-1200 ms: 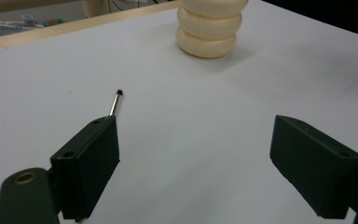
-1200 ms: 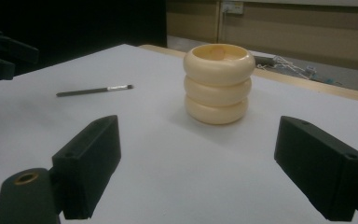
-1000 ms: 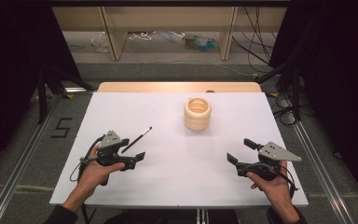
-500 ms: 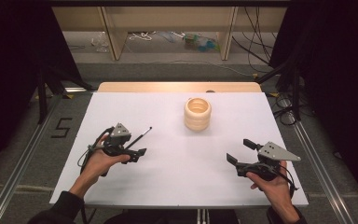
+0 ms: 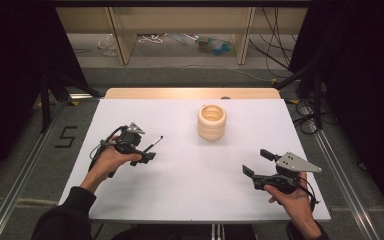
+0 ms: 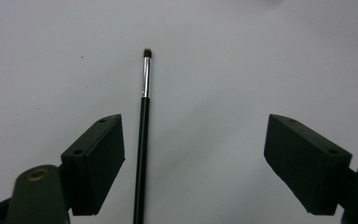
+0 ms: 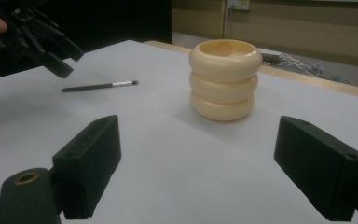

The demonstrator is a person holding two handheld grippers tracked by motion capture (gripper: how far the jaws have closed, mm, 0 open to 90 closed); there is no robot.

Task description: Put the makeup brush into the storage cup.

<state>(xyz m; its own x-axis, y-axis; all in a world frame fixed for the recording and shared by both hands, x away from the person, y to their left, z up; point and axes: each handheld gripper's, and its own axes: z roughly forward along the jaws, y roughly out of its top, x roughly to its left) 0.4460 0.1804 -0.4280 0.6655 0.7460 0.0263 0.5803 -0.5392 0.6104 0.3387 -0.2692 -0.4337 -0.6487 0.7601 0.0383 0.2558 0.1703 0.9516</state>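
Brush (image 6: 142, 140) lying flat on the white table (image 5: 190, 195), between the spread jaws of the left gripper (image 5: 151, 149) and close to the left jaw, untouched. Compared with a second earlier, the left hand (image 5: 111, 159) has travelled forward over the handle and the jaws have just been narrowing slightly: a grasp appears imminent. Right gripper (image 5: 255, 162) rests wide open and empty at the near right, unmoved. Ribbed cream holder (image 5: 212, 122) stands farther back, well apart from the brush.
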